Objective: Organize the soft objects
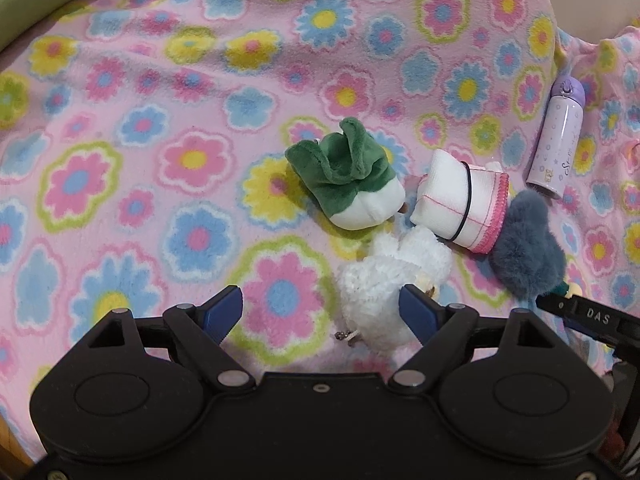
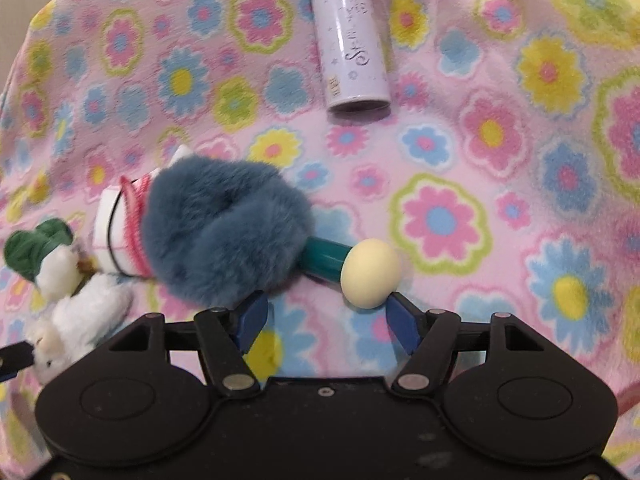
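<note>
Soft toys (image 1: 356, 176) lie clustered on a flowered blanket (image 1: 140, 120); both grippers, left (image 1: 322, 310) and right (image 2: 326, 314), hover with jaws apart, gripping nothing. Next probably means closing on one.

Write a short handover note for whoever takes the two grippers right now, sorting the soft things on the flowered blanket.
Left gripper: open, holding nothing, white fluffy toy just ahead of it.
Right gripper: open, empty, at the blue fur pom and its cream knob.
Green plush and rolled white cloth lie with these in one cluster on the blanket; the purple bottle lies apart.
Done: soft items gathered together.
Left: unclear, perhaps tidying the cluster.
</note>
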Action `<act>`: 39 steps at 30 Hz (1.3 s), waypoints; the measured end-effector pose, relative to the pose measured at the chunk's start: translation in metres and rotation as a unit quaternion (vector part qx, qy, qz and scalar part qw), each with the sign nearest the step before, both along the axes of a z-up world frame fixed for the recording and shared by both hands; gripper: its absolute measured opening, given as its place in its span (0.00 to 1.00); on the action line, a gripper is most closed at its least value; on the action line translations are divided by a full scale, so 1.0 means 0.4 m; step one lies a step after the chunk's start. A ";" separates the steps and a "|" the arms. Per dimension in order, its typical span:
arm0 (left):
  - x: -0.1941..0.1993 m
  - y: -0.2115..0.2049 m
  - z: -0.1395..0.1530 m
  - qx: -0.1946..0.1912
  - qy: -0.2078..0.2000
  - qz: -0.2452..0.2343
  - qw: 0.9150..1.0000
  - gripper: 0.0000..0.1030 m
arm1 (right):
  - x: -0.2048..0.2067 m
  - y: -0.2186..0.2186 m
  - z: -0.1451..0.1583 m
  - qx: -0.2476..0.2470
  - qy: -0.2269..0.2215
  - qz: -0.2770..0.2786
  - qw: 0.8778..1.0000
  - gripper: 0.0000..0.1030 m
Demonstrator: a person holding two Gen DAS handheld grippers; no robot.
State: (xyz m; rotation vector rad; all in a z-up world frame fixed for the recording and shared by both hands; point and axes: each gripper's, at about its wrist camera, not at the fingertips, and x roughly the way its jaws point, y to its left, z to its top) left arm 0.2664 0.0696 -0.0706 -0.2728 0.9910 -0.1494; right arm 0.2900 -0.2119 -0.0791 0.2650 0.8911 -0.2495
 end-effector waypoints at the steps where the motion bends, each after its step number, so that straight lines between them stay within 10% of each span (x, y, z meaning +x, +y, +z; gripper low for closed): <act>1: 0.000 0.001 -0.001 -0.001 0.001 0.001 1.000 0.80 | 0.005 -0.006 -0.001 -0.001 -0.001 -0.002 1.000 0.64; 9: 0.002 0.002 -0.003 -0.005 0.003 0.006 1.000 0.81 | 0.046 -0.025 -0.009 -0.016 -0.008 -0.014 1.000 0.63; 18: -0.023 0.000 0.023 -0.007 -0.019 0.014 1.000 0.81 | 0.012 -0.037 -0.007 -0.033 -0.013 -0.005 0.999 0.35; 39: -0.014 -0.086 0.028 0.003 -0.034 -0.038 0.999 0.84 | 0.082 0.009 -0.016 -0.072 -0.010 0.000 0.997 0.65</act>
